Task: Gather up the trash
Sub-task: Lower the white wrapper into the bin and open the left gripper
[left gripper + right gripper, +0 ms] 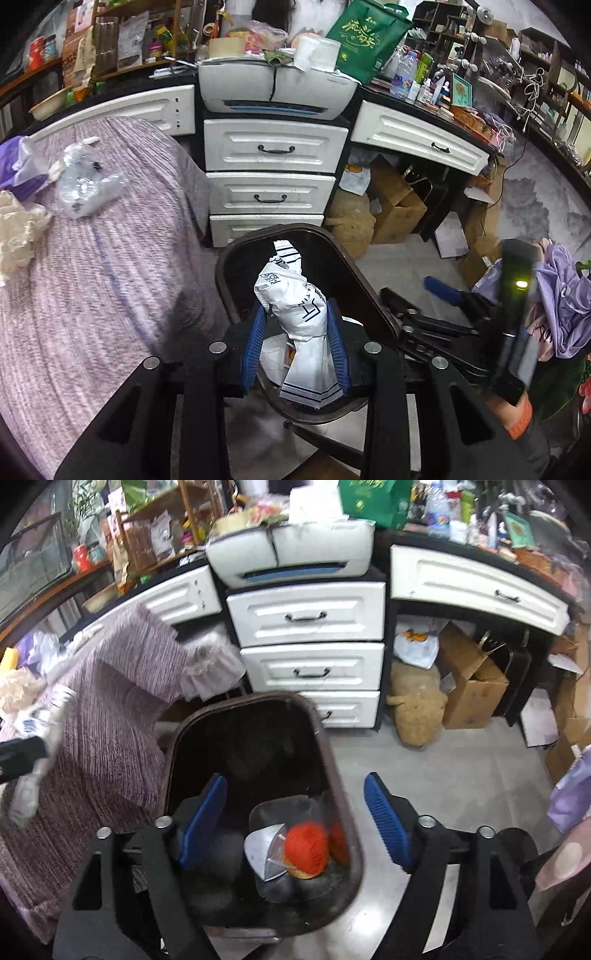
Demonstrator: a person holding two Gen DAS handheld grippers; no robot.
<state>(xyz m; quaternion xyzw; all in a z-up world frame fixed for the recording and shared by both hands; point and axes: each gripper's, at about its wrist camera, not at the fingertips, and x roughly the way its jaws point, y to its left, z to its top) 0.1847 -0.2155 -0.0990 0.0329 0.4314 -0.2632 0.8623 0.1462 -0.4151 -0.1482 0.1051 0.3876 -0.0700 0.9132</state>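
My left gripper (295,314) is shut on a crumpled white plastic bag with dark print (295,299) and holds it over the dark brown trash bin (369,295). My right gripper (295,801) is open and empty above the same bin (332,746), which holds a clear container with an orange-red ball (306,845). On the purple-striped cover (110,277) lie a clear crumpled plastic bag (85,181), a cream crumpled bag (18,229) and a purple wrapper (18,173). The right gripper shows at the right of the left wrist view (443,295).
White drawers (273,192) and a printer (277,88) stand behind the bin. Cardboard boxes (469,686) and a tan plush toy (417,705) sit under the desk. Purple cloth (561,295) lies at the right. Grey floor (443,775) lies right of the bin.
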